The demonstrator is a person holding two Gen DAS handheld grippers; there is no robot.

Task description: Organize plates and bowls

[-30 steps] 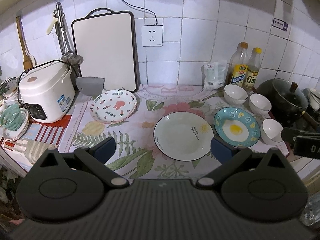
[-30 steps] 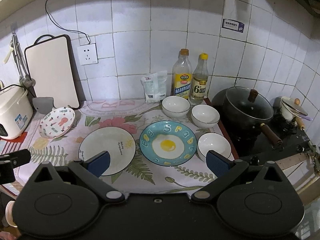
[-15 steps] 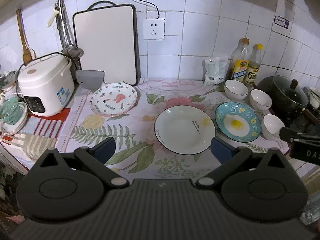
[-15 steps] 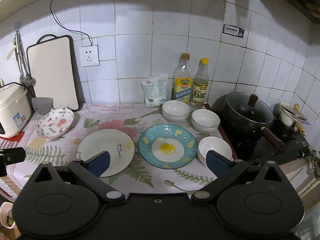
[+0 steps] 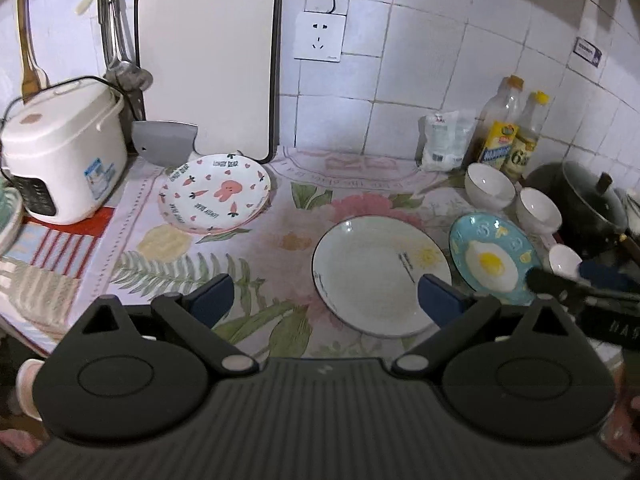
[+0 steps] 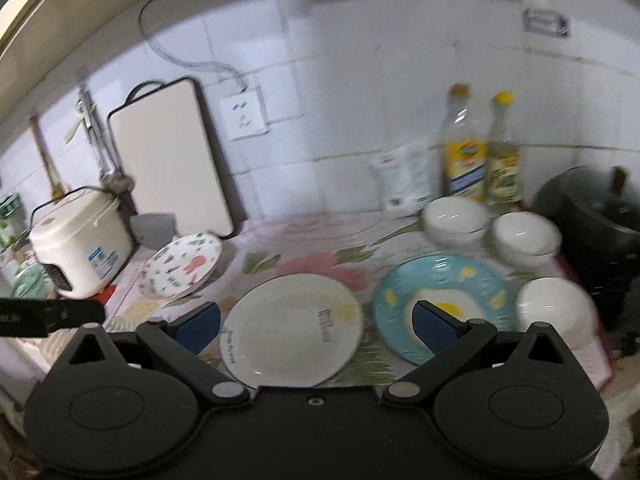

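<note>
A white plate [image 5: 380,276] [image 6: 294,326] lies mid-counter on the floral cloth. A blue egg-pattern plate [image 5: 494,258] [image 6: 444,304] lies to its right. A pink rabbit plate [image 5: 214,198] [image 6: 184,264] lies at the left, near the cutting board. Three white bowls [image 5: 489,186] [image 6: 456,216] stand at the right, near the bottles. My left gripper [image 5: 324,300] is open and empty above the counter's front edge. My right gripper [image 6: 316,322] is open and empty, low over the white plate's near rim; it shows in the left wrist view [image 5: 584,286].
A white rice cooker [image 5: 60,148] stands at the left. A cutting board [image 5: 208,64] leans on the tiled wall. Two bottles [image 5: 500,132] and a bag [image 5: 444,146] stand at the back right. A black pot [image 5: 588,204] sits at the far right.
Both grippers have moved forward and down toward the counter. The right gripper has swung left, now over the white plate; its view is motion-blurred. Both stay open.
</note>
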